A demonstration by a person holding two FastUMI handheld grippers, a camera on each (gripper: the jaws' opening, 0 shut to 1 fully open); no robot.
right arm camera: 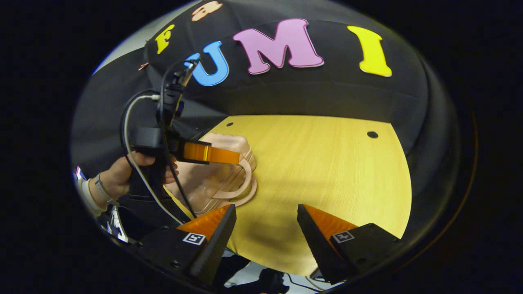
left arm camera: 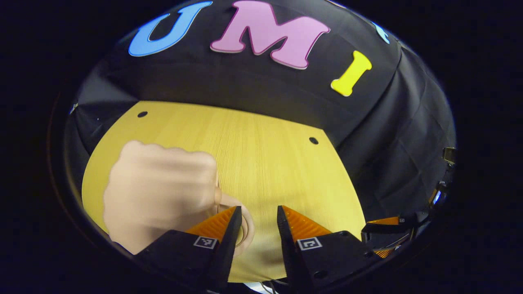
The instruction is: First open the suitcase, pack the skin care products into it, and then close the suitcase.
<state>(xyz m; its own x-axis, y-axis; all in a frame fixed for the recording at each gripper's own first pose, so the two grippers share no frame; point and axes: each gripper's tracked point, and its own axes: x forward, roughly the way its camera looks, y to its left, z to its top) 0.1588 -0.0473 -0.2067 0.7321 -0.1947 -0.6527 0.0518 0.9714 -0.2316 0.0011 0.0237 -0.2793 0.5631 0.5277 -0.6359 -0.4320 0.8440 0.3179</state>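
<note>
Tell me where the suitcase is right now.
The pink suitcase lies closed on the table's left side in the right gripper view, under the left gripper.

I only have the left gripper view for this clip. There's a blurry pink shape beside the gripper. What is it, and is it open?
Observer: In the right gripper view it is the pink suitcase, lying on the table and looking closed.
Operator: Where is the left gripper relative to it?
Observer: The left gripper, held in a hand, reaches across the suitcase's top, above its loop handle. I cannot tell whether it touches.
Operator: And the right gripper?
Observer: The right gripper is open over bare table, just beside that handle.
</note>
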